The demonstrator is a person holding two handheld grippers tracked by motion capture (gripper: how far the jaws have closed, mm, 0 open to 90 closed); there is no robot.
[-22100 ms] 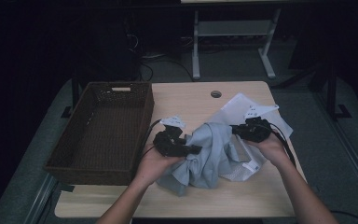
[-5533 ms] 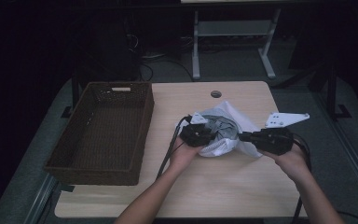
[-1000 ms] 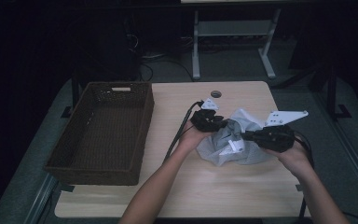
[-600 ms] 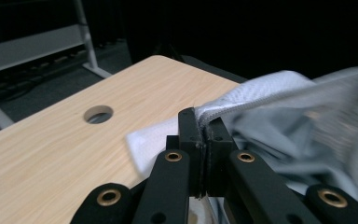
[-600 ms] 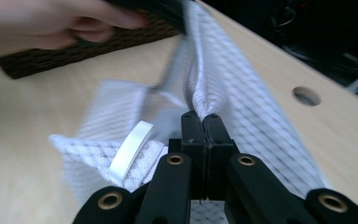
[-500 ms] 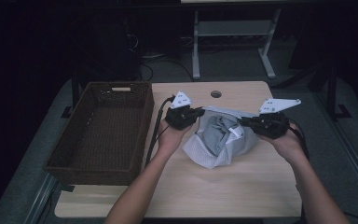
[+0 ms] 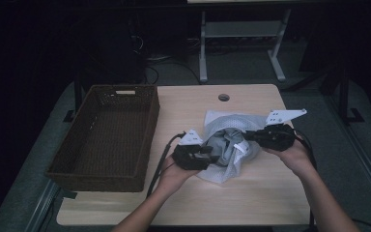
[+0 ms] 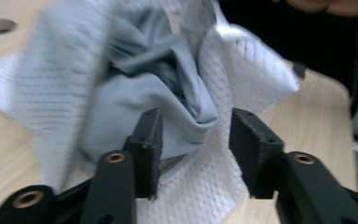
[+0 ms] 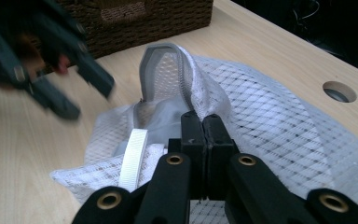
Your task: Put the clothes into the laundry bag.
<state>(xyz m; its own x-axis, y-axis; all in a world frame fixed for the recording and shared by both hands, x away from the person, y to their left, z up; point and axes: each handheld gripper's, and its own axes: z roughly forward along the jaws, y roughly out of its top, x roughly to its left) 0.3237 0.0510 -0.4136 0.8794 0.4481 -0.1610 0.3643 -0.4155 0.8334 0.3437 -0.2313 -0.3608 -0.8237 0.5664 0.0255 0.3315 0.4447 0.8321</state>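
A white mesh bag [image 7: 221, 172] lies mid-table with a grey garment [image 7: 221, 139] bunched in its open mouth. My left gripper [image 7: 216, 158] sits at the bag's near left side, pointing right. In the left gripper view its jaws have just been opening and now stand apart, my left gripper [image 8: 196, 115] open, with a fold of the grey garment [image 8: 135, 70] loose between them. My right gripper [image 7: 248, 135] reaches in from the right. Seen close, my right gripper [image 9: 204, 120] is shut on the mesh bag [image 9: 270, 116] beside its grey zipper rim [image 9: 163, 48].
A dark wicker basket [image 7: 101, 175] stands empty at the table's left. A round cable hole [image 7: 223, 97] sits behind the bag. Bare wooden table [image 7: 251, 203] lies between the bag and the person. A white strap [image 9: 133, 156] hangs off the bag.
My left gripper has let go of the bag's far left edge, opened, and come back toward the person to the bag's near left side. The bag has slumped into a bunch.
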